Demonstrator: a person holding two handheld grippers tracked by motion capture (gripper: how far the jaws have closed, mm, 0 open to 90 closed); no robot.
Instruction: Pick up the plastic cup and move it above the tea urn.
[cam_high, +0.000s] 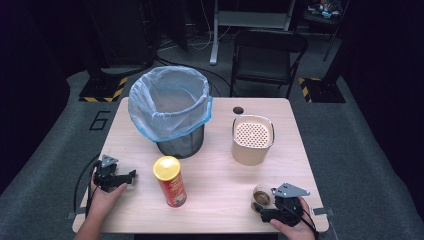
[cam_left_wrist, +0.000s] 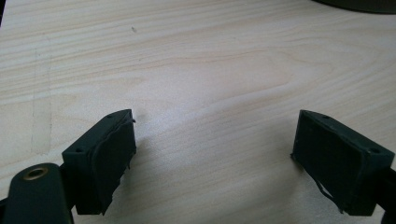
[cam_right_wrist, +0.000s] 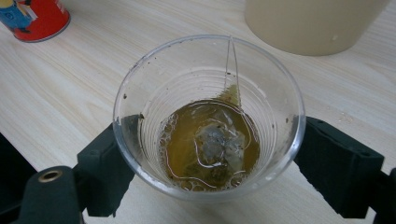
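Observation:
A clear plastic cup (cam_right_wrist: 154, 93) holding brown tea and a tea bag (cam_right_wrist: 217, 140) stands on the wooden table (cam_high: 220, 165) near its front right corner. My right gripper (cam_right_wrist: 215, 154) is open, with one black jaw on either side of the cup; I cannot tell whether they touch its wall. In the high view the cup (cam_high: 261, 196) sits just ahead of the right gripper (cam_high: 261, 204). My left gripper (cam_high: 131, 177) rests at the front left, pointing right. Its jaws stand wide open over bare wood in the left gripper view (cam_left_wrist: 212, 149).
A red can with a yellow lid (cam_high: 170, 182) stands upright at front centre. Behind it is a mesh bin lined with a blue bag (cam_high: 172, 107). A beige container with a perforated top (cam_high: 252, 142) stands right of the bin. A folding chair (cam_high: 267, 55) is beyond the table.

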